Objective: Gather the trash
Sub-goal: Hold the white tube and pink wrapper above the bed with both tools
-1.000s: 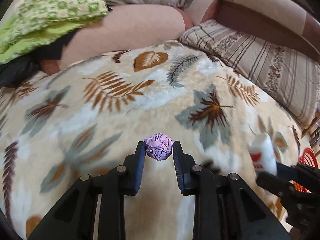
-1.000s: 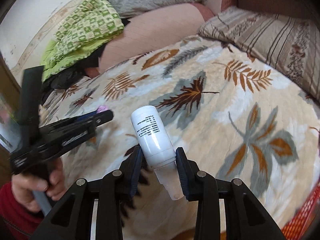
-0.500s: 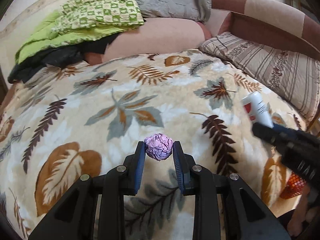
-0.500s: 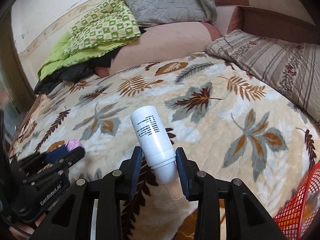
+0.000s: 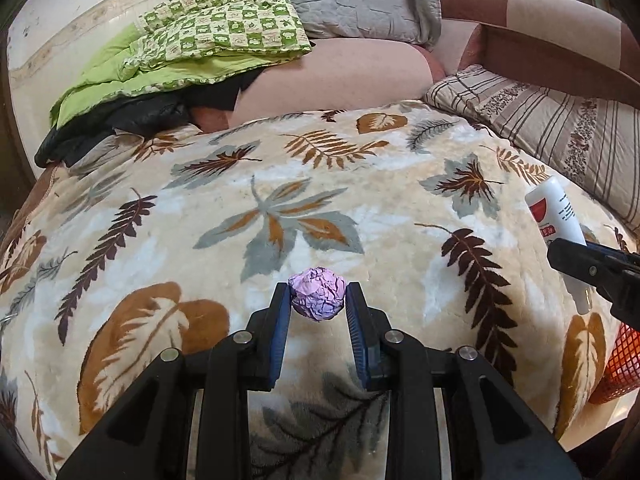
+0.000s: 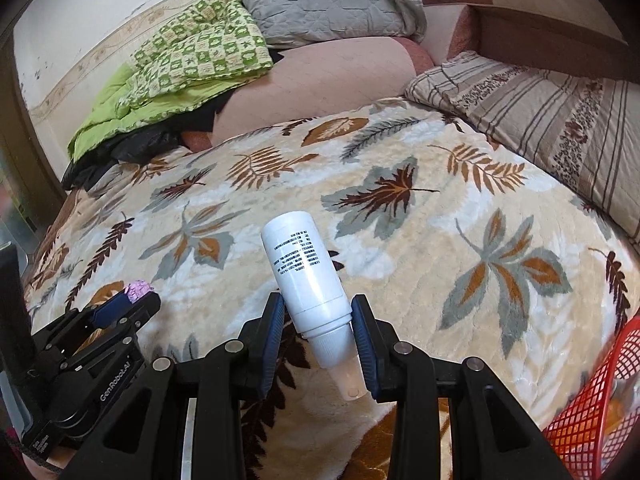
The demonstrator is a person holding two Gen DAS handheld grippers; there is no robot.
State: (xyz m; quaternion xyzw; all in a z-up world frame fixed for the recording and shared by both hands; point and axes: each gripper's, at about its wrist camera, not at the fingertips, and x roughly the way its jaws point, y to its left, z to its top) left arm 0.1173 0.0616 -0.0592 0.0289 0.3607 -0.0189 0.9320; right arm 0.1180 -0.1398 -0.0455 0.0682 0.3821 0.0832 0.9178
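A crumpled purple paper ball (image 5: pixel 318 294) sits pinched between the blue pads of my left gripper (image 5: pixel 318 304), held above the leaf-patterned blanket (image 5: pixel 280 200). My right gripper (image 6: pixel 318 320) is shut on a white plastic bottle (image 6: pixel 306 276), gripped near its neck with the clear cap pointing back toward the camera. In the left wrist view that bottle (image 5: pixel 554 216) shows at the right edge, red label visible. The right wrist view catches the left gripper (image 6: pixel 132 306) low at the left with the purple ball (image 6: pixel 138 290) at its tip.
A red mesh basket (image 6: pixel 600 408) stands off the bed's near right corner, also glimpsed as the basket (image 5: pixel 624 360) in the left view. Green quilt (image 5: pixel 200 48), grey pillow (image 5: pixel 352 0) and striped pillow (image 5: pixel 560 120) lie at the bed's far side.
Both grippers have pulled back and up from the bed, each keeping its hold. More of the blanket, the far bedding and the red basket have come into view.
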